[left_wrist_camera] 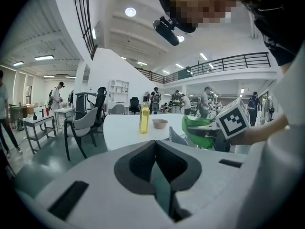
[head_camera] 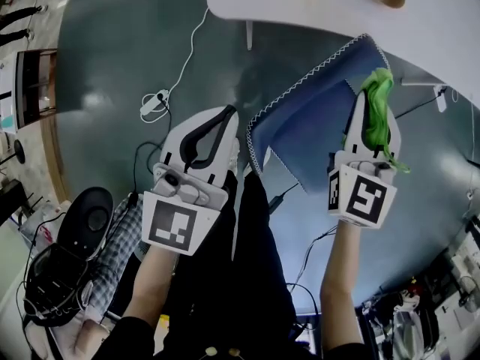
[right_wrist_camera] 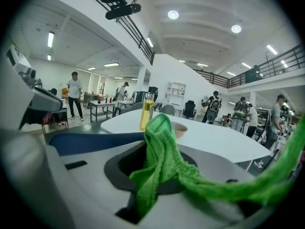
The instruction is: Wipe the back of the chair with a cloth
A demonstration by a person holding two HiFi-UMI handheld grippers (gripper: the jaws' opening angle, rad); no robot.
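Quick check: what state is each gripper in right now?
Left gripper: shut, nothing between its jaws.
Right gripper: shut on the green cloth.

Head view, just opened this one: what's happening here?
A person holds a gripper in each hand over a blue chair by a white table. The right gripper is shut on a green cloth at the chair's edge; contact can't be told. The left gripper is shut and empty, beside the chair.

Floor (head_camera: pixel 105 43) lies open left of the blue chair back (head_camera: pixel 307 126), bar a cabled power strip (head_camera: pixel 154 103); the white bench (head_camera: pixel 330 10) stands close beyond.
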